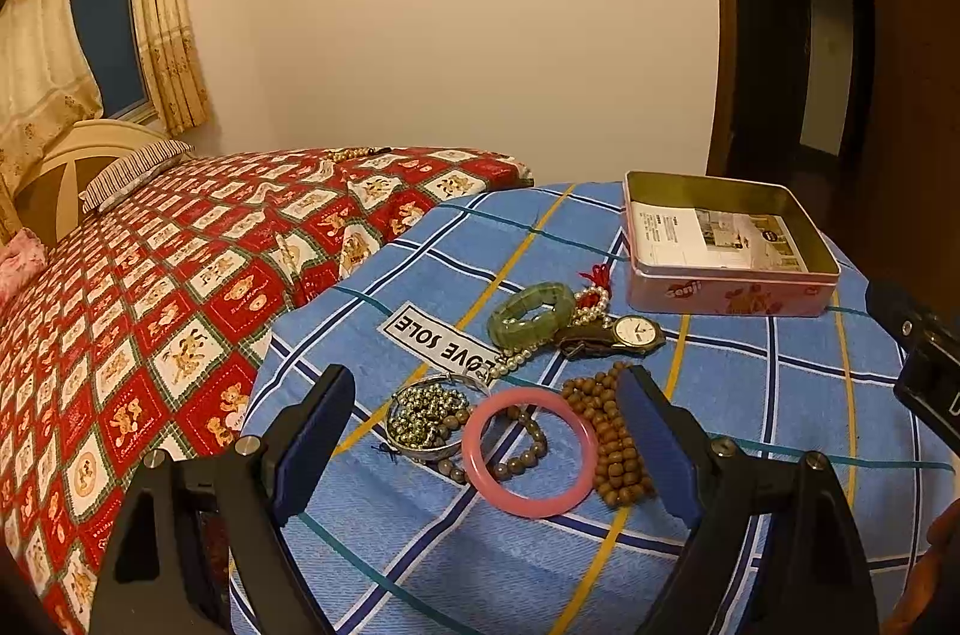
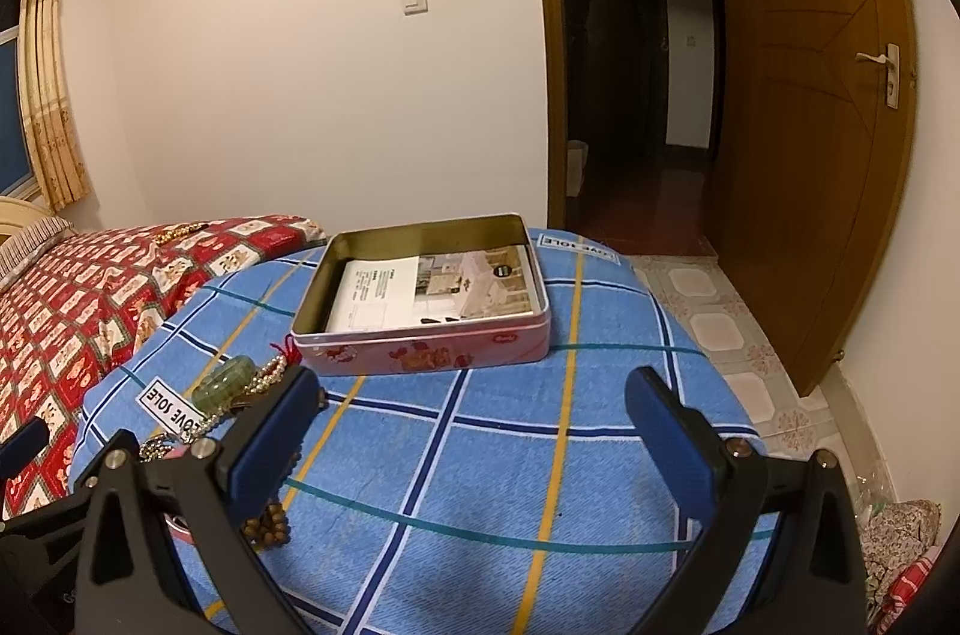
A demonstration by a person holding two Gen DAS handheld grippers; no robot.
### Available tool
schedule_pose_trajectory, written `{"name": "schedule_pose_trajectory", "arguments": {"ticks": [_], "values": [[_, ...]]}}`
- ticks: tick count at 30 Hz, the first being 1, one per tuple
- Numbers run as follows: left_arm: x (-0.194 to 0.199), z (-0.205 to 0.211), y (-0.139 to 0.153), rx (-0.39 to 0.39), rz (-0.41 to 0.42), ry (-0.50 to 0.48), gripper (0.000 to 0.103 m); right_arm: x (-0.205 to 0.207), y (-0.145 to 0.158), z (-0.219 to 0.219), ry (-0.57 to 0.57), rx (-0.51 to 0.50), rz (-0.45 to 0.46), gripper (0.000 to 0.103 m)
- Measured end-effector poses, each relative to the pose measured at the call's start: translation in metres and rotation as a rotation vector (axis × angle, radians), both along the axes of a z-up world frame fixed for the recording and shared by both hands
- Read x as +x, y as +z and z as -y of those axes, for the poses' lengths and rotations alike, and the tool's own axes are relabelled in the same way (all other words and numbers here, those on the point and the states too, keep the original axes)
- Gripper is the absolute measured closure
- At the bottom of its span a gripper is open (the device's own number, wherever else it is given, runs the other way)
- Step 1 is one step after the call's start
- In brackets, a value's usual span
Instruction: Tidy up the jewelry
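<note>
Jewelry lies on a blue plaid cloth (image 1: 750, 395). A pink bangle (image 1: 530, 451) lies between my left gripper's fingers. Beside it are brown wooden beads (image 1: 612, 443), a dark bead bracelet (image 1: 528, 449) and a silver bangle with metal beads (image 1: 423, 416). Farther back lie a green jade bracelet (image 1: 531, 314), pearls (image 1: 591, 302) and a watch (image 1: 630, 333). An open pink tin (image 1: 729, 245) holds a paper. My left gripper (image 1: 486, 419) is open above the bangle. My right gripper (image 2: 474, 407) is open and empty, short of the tin (image 2: 426, 287). The jade bracelet (image 2: 225, 383) shows at its left.
A bed with a red patterned cover (image 1: 150, 287) lies left of the table. The wall is behind. An open wooden door (image 2: 810, 125) and a dark doorway (image 2: 624, 65) are at the right. Tiled floor (image 2: 720, 329) runs past the table edge.
</note>
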State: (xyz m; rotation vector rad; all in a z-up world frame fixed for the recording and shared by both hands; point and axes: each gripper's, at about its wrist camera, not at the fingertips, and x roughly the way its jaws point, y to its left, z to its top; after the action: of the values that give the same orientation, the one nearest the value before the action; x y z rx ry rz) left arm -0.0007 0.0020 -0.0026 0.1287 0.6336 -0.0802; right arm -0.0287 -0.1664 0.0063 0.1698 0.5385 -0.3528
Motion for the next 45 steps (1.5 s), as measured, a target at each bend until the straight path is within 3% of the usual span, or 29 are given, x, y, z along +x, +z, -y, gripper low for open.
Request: {"name": "schedule_pose_trajectory", "arguments": {"ticks": [8,14,16,19,21,25,27,30,32,37,45], "values": [[0.006,-0.022,-0.020,0.004,-0.045,-0.013,0.014,0.005,-0.007,0.000,0.043,0.008,-0.019,0.000],[0.010,-0.065,-0.043,-0.025,-0.105,0.052,0.014,0.009,-0.026,-0.007,0.191,0.033,-0.054,0.000],[0.011,-0.072,-0.048,-0.022,-0.115,0.059,0.014,0.009,-0.032,-0.015,0.245,0.033,-0.059,0.016],[0.011,-0.075,-0.052,-0.018,-0.118,0.048,0.014,0.019,-0.042,-0.029,0.346,0.062,-0.104,0.029],[0.011,-0.073,-0.053,-0.031,-0.118,0.013,0.014,0.029,-0.049,-0.036,0.423,0.137,-0.139,0.036],[0.012,-0.069,-0.051,-0.060,-0.117,-0.029,0.014,0.051,-0.065,-0.049,0.534,0.285,-0.188,0.040],[0.013,-0.067,-0.050,-0.059,-0.118,-0.038,0.014,0.060,-0.072,-0.055,0.558,0.314,-0.216,0.044],[0.013,-0.065,-0.051,-0.049,-0.115,-0.055,0.014,0.073,-0.083,-0.068,0.603,0.325,-0.273,0.062],[0.013,-0.065,-0.052,-0.052,-0.119,-0.061,0.014,0.078,-0.090,-0.074,0.627,0.328,-0.316,0.063],[0.016,-0.065,-0.053,-0.101,-0.137,-0.088,0.014,0.073,-0.089,-0.077,0.645,0.271,-0.312,0.079],[0.026,-0.053,-0.054,-0.197,-0.161,-0.157,0.014,0.049,-0.059,-0.032,0.586,0.354,-0.171,0.080]]}}
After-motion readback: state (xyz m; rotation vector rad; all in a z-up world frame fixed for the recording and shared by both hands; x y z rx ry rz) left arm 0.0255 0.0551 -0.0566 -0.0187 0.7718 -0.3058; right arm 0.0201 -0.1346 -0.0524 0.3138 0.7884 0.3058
